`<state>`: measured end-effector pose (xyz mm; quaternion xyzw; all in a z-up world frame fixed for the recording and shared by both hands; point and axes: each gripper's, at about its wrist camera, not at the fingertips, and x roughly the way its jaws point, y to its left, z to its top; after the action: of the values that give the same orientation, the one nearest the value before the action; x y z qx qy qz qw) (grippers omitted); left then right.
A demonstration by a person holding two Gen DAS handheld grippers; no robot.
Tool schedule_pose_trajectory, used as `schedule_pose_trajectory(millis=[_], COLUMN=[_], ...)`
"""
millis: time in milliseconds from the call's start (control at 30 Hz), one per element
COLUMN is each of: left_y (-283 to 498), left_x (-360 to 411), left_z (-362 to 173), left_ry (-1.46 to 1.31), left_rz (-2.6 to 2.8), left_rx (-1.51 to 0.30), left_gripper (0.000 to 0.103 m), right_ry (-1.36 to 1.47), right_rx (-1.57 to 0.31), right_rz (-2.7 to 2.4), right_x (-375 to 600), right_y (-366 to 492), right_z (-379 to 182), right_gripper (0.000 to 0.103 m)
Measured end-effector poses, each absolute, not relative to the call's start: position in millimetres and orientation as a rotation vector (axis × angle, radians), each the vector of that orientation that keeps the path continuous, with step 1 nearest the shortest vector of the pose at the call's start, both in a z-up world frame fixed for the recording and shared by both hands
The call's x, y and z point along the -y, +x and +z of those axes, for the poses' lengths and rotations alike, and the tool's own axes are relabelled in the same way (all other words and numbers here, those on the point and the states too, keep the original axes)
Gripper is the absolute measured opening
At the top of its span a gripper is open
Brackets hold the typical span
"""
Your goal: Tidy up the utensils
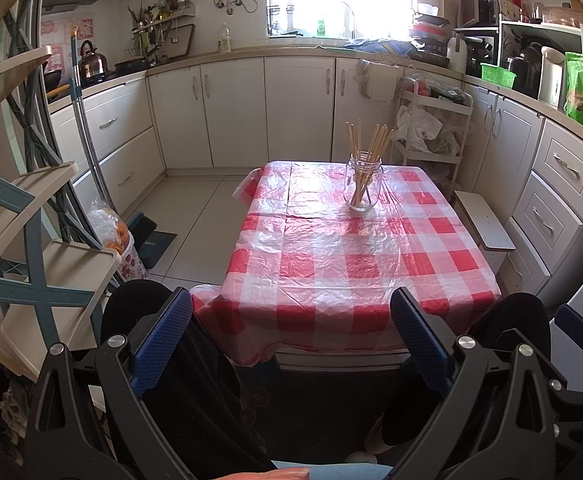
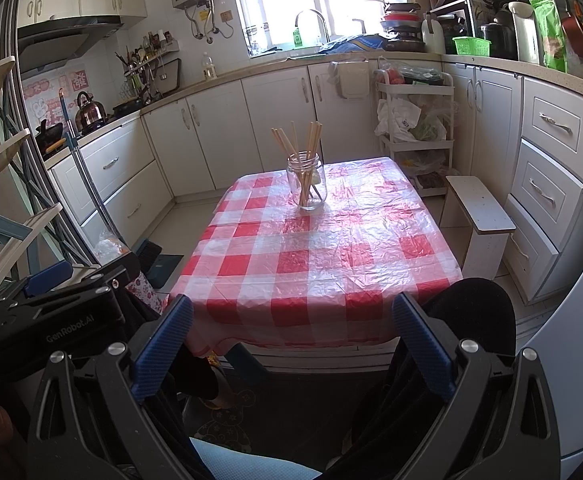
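Note:
A clear glass jar (image 1: 363,186) stands on the far part of a table with a red-and-white checked cloth (image 1: 331,272). Several wooden chopsticks (image 1: 371,144) stand in it. The jar also shows in the right wrist view (image 2: 306,180) with the chopsticks (image 2: 299,140) on the same cloth (image 2: 311,264). My left gripper (image 1: 291,320) is open and empty, held back from the table's near edge. My right gripper (image 2: 291,324) is open and empty, also short of the near edge. The left gripper's body shows at the left of the right wrist view (image 2: 51,308).
White kitchen cabinets (image 1: 231,112) run round the room. A white stool (image 2: 479,208) stands right of the table, a trolley with bags (image 2: 415,120) behind it. A shelf rack (image 1: 31,240) and a broom (image 1: 91,140) stand at the left.

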<state>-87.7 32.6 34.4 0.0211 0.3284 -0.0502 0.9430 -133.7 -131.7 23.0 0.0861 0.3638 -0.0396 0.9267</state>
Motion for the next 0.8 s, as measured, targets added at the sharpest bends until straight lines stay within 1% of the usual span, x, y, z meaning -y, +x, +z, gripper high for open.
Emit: schedule_pose_trajectory(millis=[800], left_y=[-86.6], left_x=[-34.8], left_z=[32.3], left_ry=[0.039], left_rz=[-0.102], left_rx=[-0.676], left_gripper=[0.096], right_ry=[0.174], right_rx=[-0.745], right_rz=[-0.081], right_x=[129.4], right_y=[-133.7], right_z=[23.5], right_gripper=[0.096])
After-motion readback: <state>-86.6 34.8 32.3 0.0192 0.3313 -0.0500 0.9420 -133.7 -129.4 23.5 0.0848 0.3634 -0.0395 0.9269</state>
